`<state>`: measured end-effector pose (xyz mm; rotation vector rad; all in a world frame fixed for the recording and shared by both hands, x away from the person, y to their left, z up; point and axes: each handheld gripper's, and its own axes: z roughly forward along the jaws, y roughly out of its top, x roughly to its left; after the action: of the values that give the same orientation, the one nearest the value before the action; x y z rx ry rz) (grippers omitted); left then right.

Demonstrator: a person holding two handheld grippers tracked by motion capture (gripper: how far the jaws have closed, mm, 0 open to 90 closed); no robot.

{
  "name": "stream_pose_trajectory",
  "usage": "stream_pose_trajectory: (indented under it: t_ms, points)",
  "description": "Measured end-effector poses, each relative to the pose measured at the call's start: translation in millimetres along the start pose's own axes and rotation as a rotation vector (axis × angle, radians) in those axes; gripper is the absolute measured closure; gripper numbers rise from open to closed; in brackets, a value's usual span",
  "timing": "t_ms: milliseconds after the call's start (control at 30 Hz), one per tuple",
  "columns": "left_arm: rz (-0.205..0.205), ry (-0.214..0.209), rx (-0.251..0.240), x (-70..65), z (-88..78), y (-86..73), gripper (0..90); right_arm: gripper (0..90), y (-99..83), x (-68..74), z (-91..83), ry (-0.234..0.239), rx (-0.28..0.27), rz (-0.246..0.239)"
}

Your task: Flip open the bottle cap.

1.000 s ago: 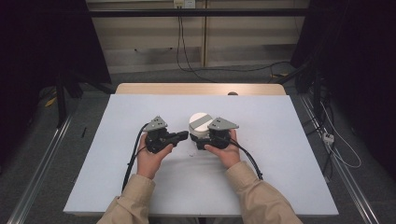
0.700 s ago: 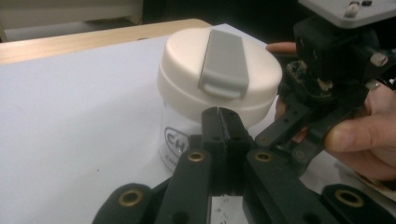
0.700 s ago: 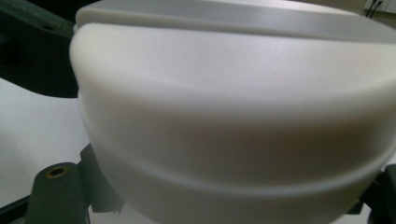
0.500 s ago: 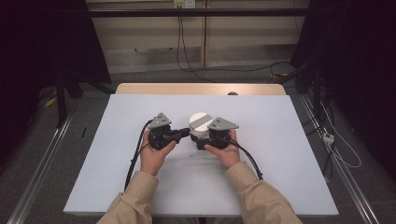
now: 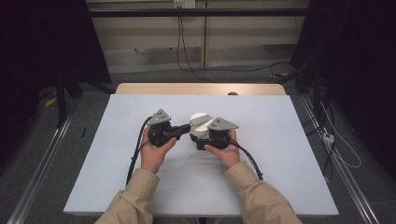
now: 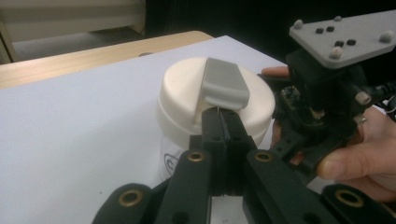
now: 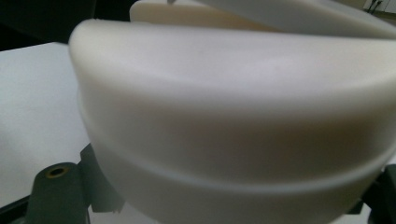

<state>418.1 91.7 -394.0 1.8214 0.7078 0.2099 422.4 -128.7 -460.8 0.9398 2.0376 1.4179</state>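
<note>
A white jar (image 5: 200, 122) with a cream lid (image 6: 187, 93) and a grey flip tab (image 6: 226, 84) stands at the middle of the white table. My right gripper (image 5: 201, 138) is shut on the jar's body (image 7: 233, 116), which sits between its black jaws. A hand holds that gripper from the right (image 6: 317, 107). My left gripper (image 6: 223, 114) comes in from the left, level with the lid. Its jaws are pressed together and its tips touch the lid's edge just under the grey tab. In the high view the left gripper (image 5: 187, 128) points right at the jar.
The white table top (image 5: 116, 163) has bare room all round the jar. A wooden strip (image 5: 201, 88) runs along its far edge. Black cables (image 5: 135, 158) trail from both grippers toward the person. Cables lie on the floor (image 5: 336, 149) at the right.
The left gripper has edged slightly toward the jar's lid. The right hand and the jar have stayed still.
</note>
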Motion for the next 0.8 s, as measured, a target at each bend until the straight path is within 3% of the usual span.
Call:
stream_pose_trajectory:
  t_ms: [800]
  points:
    - [0.020,-0.015,0.008,-4.7,3.6,25.6,90.0,18.4,-0.4,0.3,0.5,-0.002,0.001,-0.004]
